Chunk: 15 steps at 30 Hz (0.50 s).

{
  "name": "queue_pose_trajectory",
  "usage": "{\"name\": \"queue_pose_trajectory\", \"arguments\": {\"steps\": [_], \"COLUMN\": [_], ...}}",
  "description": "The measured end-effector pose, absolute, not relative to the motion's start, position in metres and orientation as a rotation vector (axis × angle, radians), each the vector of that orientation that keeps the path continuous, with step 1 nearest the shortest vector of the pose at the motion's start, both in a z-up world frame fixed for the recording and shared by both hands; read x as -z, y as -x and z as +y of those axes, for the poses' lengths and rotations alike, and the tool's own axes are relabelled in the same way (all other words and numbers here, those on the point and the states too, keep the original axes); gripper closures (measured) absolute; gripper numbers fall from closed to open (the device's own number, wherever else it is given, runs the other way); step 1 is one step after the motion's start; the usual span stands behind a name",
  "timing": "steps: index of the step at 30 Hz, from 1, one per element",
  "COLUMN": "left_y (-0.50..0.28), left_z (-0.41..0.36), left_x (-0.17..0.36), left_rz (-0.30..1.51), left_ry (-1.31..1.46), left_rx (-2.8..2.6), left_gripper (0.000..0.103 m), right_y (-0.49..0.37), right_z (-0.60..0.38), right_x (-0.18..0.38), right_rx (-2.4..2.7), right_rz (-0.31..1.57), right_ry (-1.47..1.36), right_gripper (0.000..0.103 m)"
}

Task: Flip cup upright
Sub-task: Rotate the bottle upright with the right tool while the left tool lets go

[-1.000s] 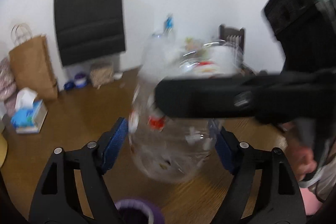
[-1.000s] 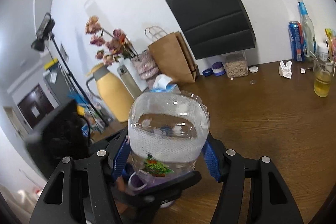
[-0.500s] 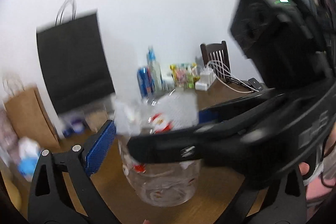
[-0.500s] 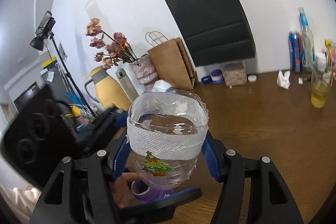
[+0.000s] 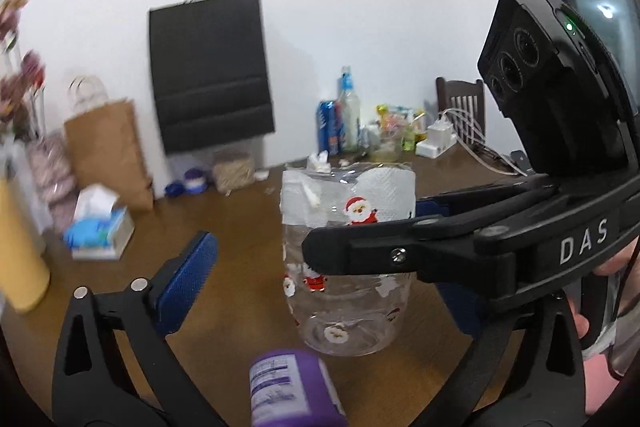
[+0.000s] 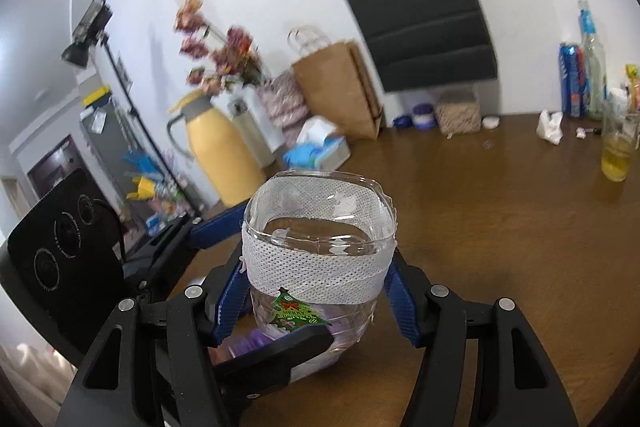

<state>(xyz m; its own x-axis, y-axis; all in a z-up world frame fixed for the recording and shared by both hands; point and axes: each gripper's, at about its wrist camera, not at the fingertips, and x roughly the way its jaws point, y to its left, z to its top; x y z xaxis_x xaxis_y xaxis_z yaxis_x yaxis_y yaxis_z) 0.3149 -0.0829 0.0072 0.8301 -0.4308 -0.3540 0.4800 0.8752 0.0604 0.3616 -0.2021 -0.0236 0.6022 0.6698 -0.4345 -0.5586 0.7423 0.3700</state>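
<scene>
The cup (image 5: 346, 267) is clear plastic with a white band near its rim and Christmas stickers. It stands upright, mouth up, its base on or just above the wooden table (image 6: 500, 227). My right gripper (image 6: 316, 301) is shut on the cup (image 6: 320, 259), blue pads against its sides; in the left wrist view it reaches in from the right across the cup. My left gripper (image 5: 324, 291) is open around the cup, its left blue pad (image 5: 188, 275) well clear of the wall.
A purple container (image 5: 292, 387) lies on the table close in front of the cup. A yellow jug (image 6: 224, 155), paper bags, tissue box (image 5: 100, 227), cans, bottles and a glass of yellow drink (image 6: 616, 155) line the table's far side and left end.
The cup went from tilted and held above the table to upright and lower, near the tabletop. My left gripper's jaws have drawn away from it and the left camera swung.
</scene>
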Motion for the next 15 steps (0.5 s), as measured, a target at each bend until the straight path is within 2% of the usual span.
{"name": "queue_pose_trajectory", "arguments": {"steps": [3,8,13,15], "left_y": [-0.318,-0.342,-0.362,-0.367], "left_z": [-0.081,-0.079,-0.069,-0.059], "left_x": [0.013,0.037,0.056,0.061], "left_rz": [0.427,0.621,0.759,0.796], "left_ry": [-0.165,-0.103,-0.048,0.001], "left_rx": [0.460,0.509,0.512,0.493], "left_gripper": [0.002,0.020,0.022,0.031], "right_y": [-0.361,-0.358,-0.363,-0.369], "right_z": [-0.193,-0.182,-0.163,-0.153], "right_x": [0.040,0.053,0.059,0.059], "right_rx": [-0.698,-0.616,-0.596,-0.609], "right_rz": [0.621,0.626,0.661,0.675], "right_ry": [-0.184,-0.062,0.037,0.053], "right_gripper": [0.036,0.036,0.036,0.036]}}
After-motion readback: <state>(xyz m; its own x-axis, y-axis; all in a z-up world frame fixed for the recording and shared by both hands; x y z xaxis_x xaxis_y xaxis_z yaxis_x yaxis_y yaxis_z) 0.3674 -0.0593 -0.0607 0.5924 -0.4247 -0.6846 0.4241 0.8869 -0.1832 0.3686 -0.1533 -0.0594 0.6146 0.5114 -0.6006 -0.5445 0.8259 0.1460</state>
